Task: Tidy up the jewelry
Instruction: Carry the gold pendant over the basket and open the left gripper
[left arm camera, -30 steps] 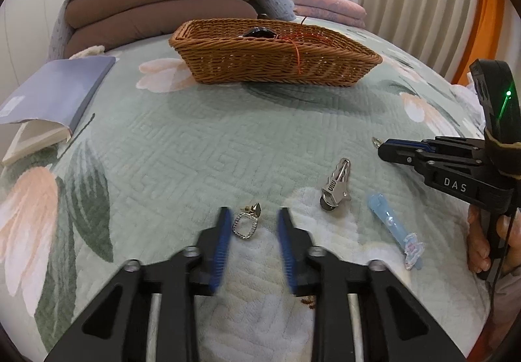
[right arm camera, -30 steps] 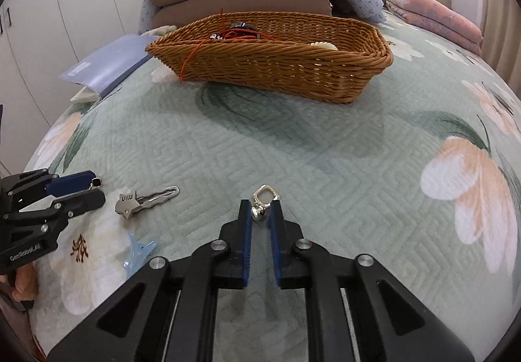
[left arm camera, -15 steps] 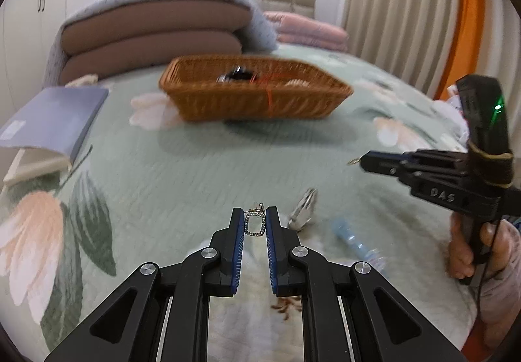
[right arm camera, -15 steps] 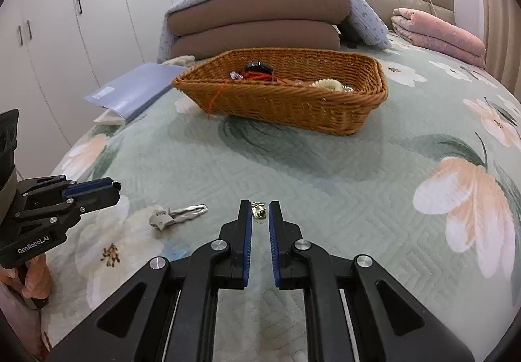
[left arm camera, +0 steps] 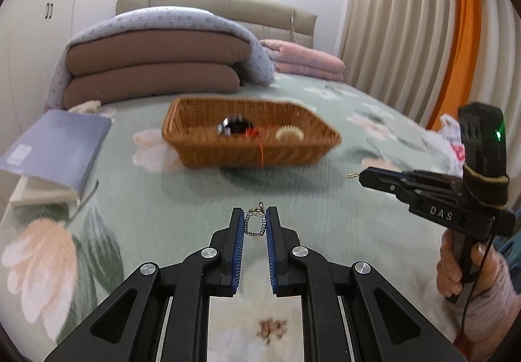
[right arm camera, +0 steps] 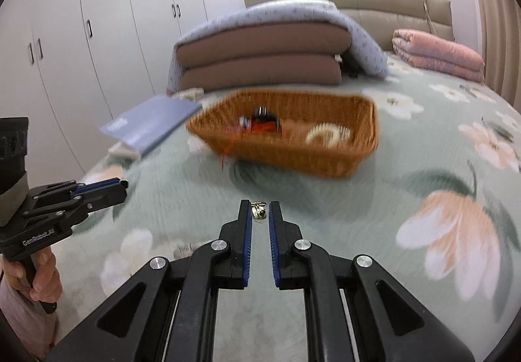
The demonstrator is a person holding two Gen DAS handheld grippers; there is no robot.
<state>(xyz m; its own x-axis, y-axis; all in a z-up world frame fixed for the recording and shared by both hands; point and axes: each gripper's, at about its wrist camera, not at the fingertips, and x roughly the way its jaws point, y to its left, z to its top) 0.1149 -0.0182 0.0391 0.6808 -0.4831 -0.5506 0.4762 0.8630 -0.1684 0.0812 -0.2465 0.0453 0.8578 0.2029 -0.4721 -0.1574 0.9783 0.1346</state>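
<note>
While the left wrist camera looks out over a bed, the left claw point(left arm camera: 255, 218) sits low in the middle with its blue pads closed on a small rectangular earring point(left arm camera: 255, 224) set with tiny stones. The earring stands upright between the pad tips, its gold hook poking out at twelve o'clock. Its jaws have just been closing on that earring. At twelve o'clock from the claw, well apart, a wicker basket point(left arm camera: 250, 155) rests on the green flowered bedspread point(left arm camera: 162, 186); inside it lie a dark round piece, a red cord trailing over the front wall, and a pale bracelet point(left arm camera: 289, 135), all blurred. At ten o'clock a blue book point(left arm camera: 55, 150) lies on the bedspread. At three o'clock the right claw point(left arm camera: 359, 177) reaches in from the side, held by a hand point(left arm camera: 456, 267), with a small gold hook showing at its tip.

Seen from the right wrist camera, the right claw point(right arm camera: 259, 213) is also low in the middle, closed on a second small earring point(right arm camera: 259, 211) pinched near the pad tips. The basket point(right arm camera: 293, 160) lies at twelve o'clock, well apart, with the bracelet point(right arm camera: 327, 134) toward its right end. At nine o'clock the left claw point(right arm camera: 122, 187) enters from the edge with its pads close together, held by a hand point(right arm camera: 35, 277). Folded quilts point(right arm camera: 260, 59) are stacked behind the basket.
</note>
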